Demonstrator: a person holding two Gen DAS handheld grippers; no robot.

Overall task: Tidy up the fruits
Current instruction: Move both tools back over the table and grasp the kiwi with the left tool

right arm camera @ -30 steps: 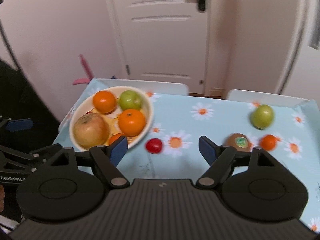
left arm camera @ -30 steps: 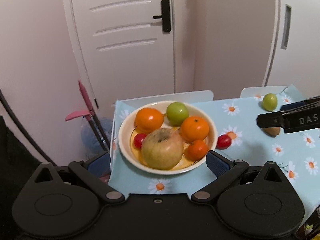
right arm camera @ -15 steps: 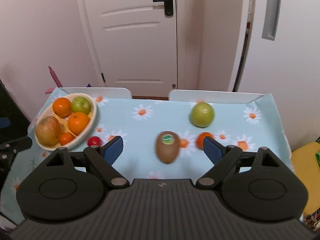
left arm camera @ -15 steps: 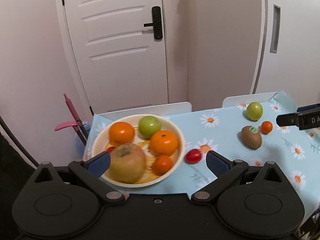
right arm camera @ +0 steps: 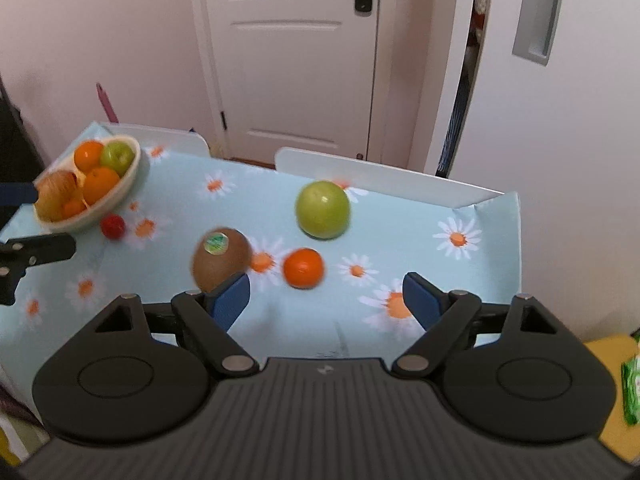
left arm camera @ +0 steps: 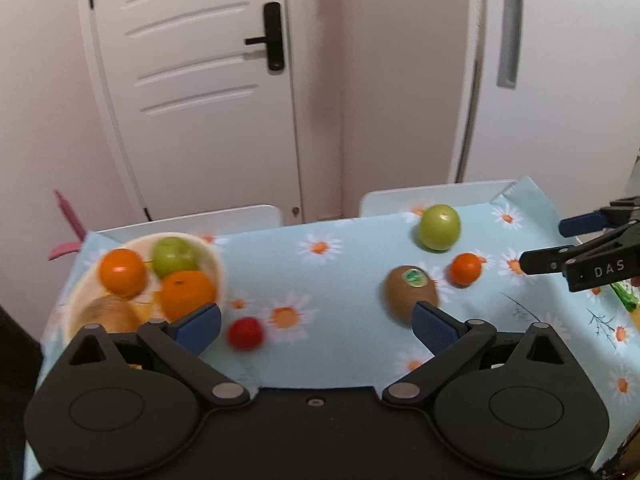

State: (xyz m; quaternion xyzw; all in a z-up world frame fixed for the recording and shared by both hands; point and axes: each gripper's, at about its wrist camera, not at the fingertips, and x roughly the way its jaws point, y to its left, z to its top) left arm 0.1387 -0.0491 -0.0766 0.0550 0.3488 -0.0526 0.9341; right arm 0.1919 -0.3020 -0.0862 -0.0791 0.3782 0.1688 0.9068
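Note:
A cream bowl [left arm camera: 219, 268] [right arm camera: 134, 168] holds oranges, a green apple and a yellowish apple at the table's left end. Loose on the daisy cloth lie a small red fruit [left arm camera: 245, 333] [right arm camera: 113, 226], a kiwi with a sticker [left arm camera: 408, 288] [right arm camera: 220, 258], a green apple [left arm camera: 439, 227] [right arm camera: 322, 210] and a small orange [left arm camera: 465, 269] [right arm camera: 303, 268]. My left gripper [left arm camera: 316, 320] is open and empty above the cloth, between the red fruit and the kiwi. My right gripper [right arm camera: 325, 296] has wide jaws that are closing, with nothing between the pads. The small orange lies just ahead of it.
Two white chair backs [right arm camera: 384, 176] stand behind the table, before a white door [right arm camera: 296, 60]. The table's right edge [right arm camera: 516, 240] drops off near a wall. A yellow thing with a green packet [right arm camera: 630, 384] lies low at the right.
Both grippers have moved right along the table. The bowl has slid to the left of both views, and the kiwi, green apple and small orange are now close before the right gripper.

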